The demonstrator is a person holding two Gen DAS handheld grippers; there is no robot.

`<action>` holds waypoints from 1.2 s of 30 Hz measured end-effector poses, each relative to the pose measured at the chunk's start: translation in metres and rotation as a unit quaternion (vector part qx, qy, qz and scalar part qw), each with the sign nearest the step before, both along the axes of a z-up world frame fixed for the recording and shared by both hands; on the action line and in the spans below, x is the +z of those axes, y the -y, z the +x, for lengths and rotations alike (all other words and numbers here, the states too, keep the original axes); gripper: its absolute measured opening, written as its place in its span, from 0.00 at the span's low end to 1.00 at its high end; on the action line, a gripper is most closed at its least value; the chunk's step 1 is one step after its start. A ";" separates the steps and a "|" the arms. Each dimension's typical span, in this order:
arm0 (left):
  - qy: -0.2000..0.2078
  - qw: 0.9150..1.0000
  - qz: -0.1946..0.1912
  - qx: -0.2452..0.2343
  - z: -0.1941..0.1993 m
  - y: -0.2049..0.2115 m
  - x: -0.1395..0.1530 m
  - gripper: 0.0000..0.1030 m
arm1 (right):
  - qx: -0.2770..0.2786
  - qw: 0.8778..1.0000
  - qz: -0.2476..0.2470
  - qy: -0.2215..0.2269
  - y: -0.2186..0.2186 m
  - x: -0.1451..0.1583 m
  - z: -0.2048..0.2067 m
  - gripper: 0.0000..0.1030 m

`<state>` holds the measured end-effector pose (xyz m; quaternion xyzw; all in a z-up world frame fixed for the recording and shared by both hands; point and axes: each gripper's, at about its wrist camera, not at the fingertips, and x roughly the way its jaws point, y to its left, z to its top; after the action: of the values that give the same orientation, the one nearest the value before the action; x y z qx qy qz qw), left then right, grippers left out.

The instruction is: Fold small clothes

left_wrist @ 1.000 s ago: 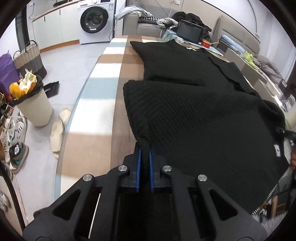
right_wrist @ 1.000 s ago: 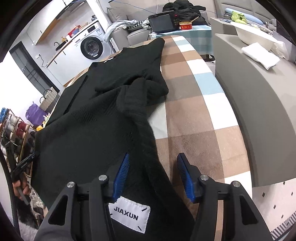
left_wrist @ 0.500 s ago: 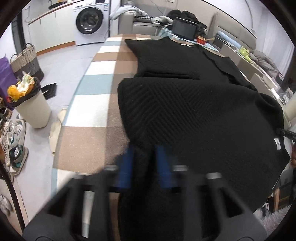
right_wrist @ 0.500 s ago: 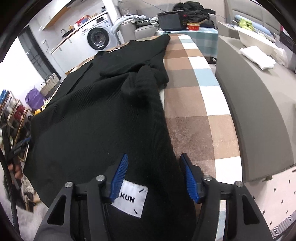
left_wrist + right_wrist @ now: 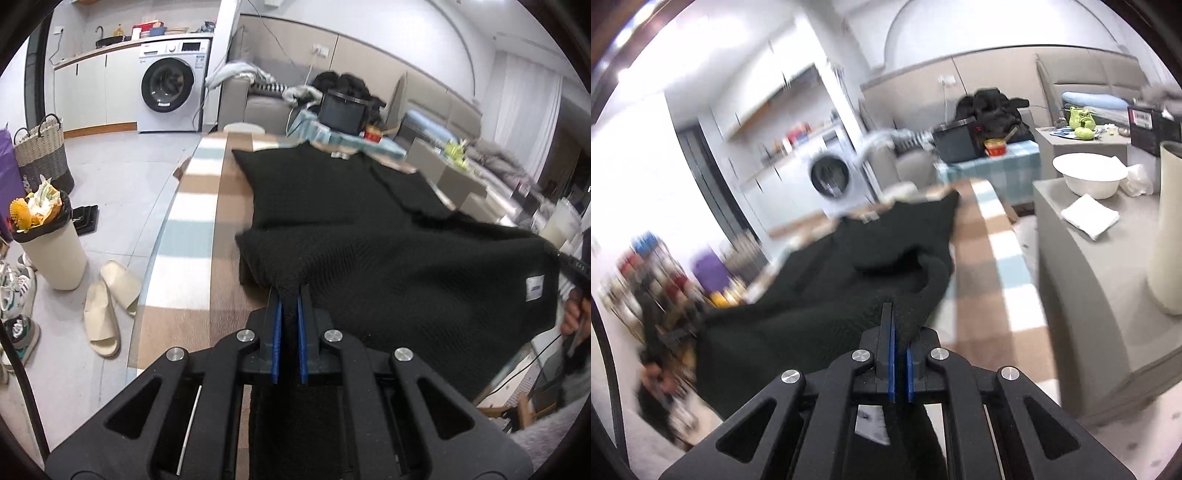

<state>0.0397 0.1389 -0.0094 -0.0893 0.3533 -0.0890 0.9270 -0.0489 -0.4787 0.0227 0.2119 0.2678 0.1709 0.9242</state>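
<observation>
So the black knit sweater [image 5: 369, 236] is spread out along the table with the brown, white and pale-blue checked cloth [image 5: 195, 221], and both of its near corners are pinched and lifted off the surface. The left gripper [image 5: 290, 295] has its blue-lined jaws squeezed tight on the near left hem corner — fabric bunches up into a little peak right at the tips and more of it hangs down between the black arms. The right gripper [image 5: 899, 321] has just been closing, and its jaws are now clamped on the other near corner with knit wedged between the pads; a white label [image 5: 871, 424] dangles just under it. From the left wrist view that same label [image 5: 535, 288] sits near the sweater's right edge, beside a hand [image 5: 574, 314] on the other tool. The far half of the sweater lies flat on the cloth, with a fold line running across the middle. The right view is pretty blurry. Off to the left on the floor there's a full bin [image 5: 48, 243] and a pair of cream slippers [image 5: 107, 306], and a washing machine [image 5: 170, 86] stands against the back wall.
</observation>
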 end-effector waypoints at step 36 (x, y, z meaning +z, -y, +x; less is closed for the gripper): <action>-0.106 0.994 -0.001 0.024 0.208 0.006 -0.079 0.33 | -0.008 0.971 -0.131 -0.198 -0.033 -0.091 0.219 0.41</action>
<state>0.2473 0.1326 -0.0889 -0.1072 0.4474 -0.0569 0.8861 0.1704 -0.4456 -0.0682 0.1208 0.4639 0.0820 0.8738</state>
